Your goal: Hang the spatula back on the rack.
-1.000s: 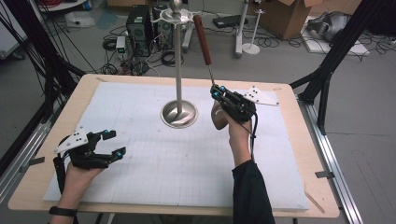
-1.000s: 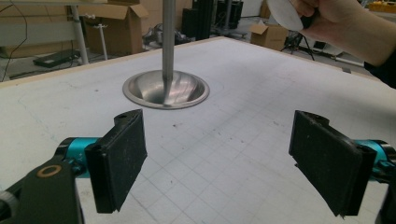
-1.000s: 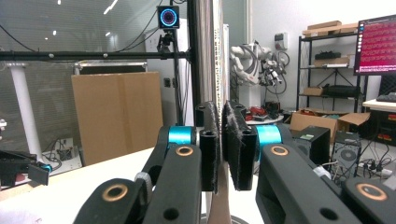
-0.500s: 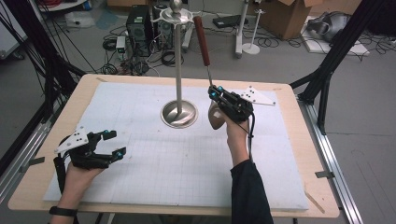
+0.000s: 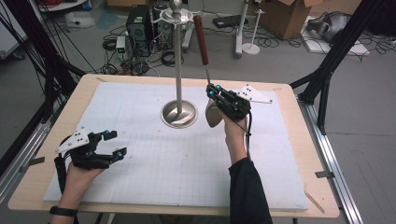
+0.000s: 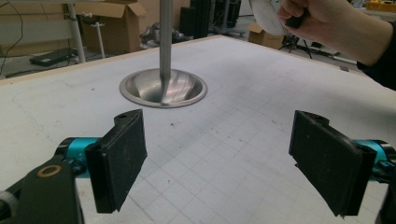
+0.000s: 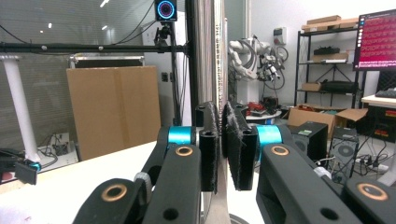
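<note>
- High view, right of centre: the right gripper (image 5: 212,91) is clenched on the thin metal shank of a ladle (image 5: 204,60), held upright. The red-brown handle points toward the top of the frame; the bowl (image 5: 214,113) hangs below the gripper, just above the table (image 5: 299,196).
- Right gripper view, centre: the two black pads (image 7: 209,144) press on the shank from both sides, the narrow metal strip showing in the slit between them.
- High view, centre: a stand (image 5: 179,70) rises from a round metal base (image 5: 179,114) to a small disc and knob at the top edge of the frame. The ladle is just right of the stand, its handle near the disc but apart from it.
- High view, lower left: the left gripper (image 5: 114,143) rests on the white mat (image 5: 154,158), released, with nothing between its jaws.
- Left gripper view: the pads (image 6: 116,158) stand wide apart at lower left and lower right; the base sits at upper centre; the hand (image 6: 322,21) with the ladle bowl appears at upper right.
</note>
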The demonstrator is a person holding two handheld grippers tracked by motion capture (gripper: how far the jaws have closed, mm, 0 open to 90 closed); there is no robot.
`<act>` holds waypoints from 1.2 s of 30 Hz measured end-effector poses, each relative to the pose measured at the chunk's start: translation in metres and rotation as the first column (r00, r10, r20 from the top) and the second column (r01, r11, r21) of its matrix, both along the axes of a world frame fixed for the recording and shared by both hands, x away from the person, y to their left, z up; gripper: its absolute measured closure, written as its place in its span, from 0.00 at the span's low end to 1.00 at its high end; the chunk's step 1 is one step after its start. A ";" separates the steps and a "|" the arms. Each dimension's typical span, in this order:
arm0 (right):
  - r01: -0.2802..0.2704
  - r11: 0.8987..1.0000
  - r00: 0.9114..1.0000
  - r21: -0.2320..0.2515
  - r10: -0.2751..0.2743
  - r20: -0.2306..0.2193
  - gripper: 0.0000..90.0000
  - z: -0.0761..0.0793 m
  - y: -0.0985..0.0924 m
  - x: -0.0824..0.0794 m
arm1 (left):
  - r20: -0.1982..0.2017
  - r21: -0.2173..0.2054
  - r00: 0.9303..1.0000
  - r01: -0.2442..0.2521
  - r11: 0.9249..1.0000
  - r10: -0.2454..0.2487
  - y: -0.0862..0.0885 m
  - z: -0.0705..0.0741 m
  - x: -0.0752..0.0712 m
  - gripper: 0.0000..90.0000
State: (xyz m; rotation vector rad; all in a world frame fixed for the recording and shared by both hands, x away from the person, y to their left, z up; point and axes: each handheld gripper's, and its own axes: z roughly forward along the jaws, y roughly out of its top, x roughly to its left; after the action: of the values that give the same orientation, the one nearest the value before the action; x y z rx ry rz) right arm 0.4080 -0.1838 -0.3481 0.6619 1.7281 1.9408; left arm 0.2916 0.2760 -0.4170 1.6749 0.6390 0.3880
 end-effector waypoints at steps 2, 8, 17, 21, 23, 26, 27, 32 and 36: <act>-0.001 1.000 1.000 -0.001 0.001 -0.002 0.93 0.001 0.002 0.000 | 0.001 0.001 1.000 0.001 1.000 -0.001 0.000 0.000 0.000 0.21; 0.000 1.000 1.000 -0.012 0.000 -0.007 0.93 0.000 0.006 0.002 | 0.000 0.000 1.000 0.001 1.000 -0.001 0.000 0.000 0.000 0.21; 0.020 0.999 1.000 -0.042 -0.021 -0.020 0.93 -0.002 0.009 0.003 | -0.001 0.001 1.000 0.005 1.000 -0.005 -0.001 -0.001 0.000 0.21; 0.023 0.999 0.999 -0.049 -0.025 -0.026 0.93 -0.002 0.011 0.004 | -0.001 0.005 1.000 0.005 1.000 -0.005 -0.001 -0.001 0.000 0.21; 0.021 0.998 0.999 -0.051 -0.022 -0.023 0.93 -0.003 0.011 0.005 | -0.002 0.009 1.000 0.005 1.000 -0.005 -0.001 -0.001 0.000 0.21; 0.019 0.999 1.000 -0.049 -0.020 -0.022 0.93 -0.002 0.011 0.005 | -0.004 0.005 1.000 0.008 1.000 -0.008 -0.002 -0.001 0.001 0.21; 0.020 0.998 0.999 -0.051 -0.021 -0.024 0.93 -0.001 0.012 0.006 | -0.005 0.005 1.000 0.008 1.000 -0.008 -0.002 -0.001 0.001 0.21; 0.017 0.998 1.000 -0.061 -0.018 -0.024 0.93 0.002 0.016 0.007 | -0.003 0.006 1.000 0.009 1.000 -0.009 -0.002 -0.001 0.000 0.21; 0.022 0.998 0.999 -0.067 -0.024 -0.029 0.93 0.002 0.017 0.008 | -0.004 0.006 1.000 0.011 1.000 -0.011 -0.002 -0.001 0.001 0.21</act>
State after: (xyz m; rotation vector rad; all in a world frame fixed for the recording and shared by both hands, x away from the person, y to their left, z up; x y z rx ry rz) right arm 0.4165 -0.1665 -0.3457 0.6870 1.7868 1.8587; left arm 0.2922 0.2740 -0.4185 1.6842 0.6312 0.3789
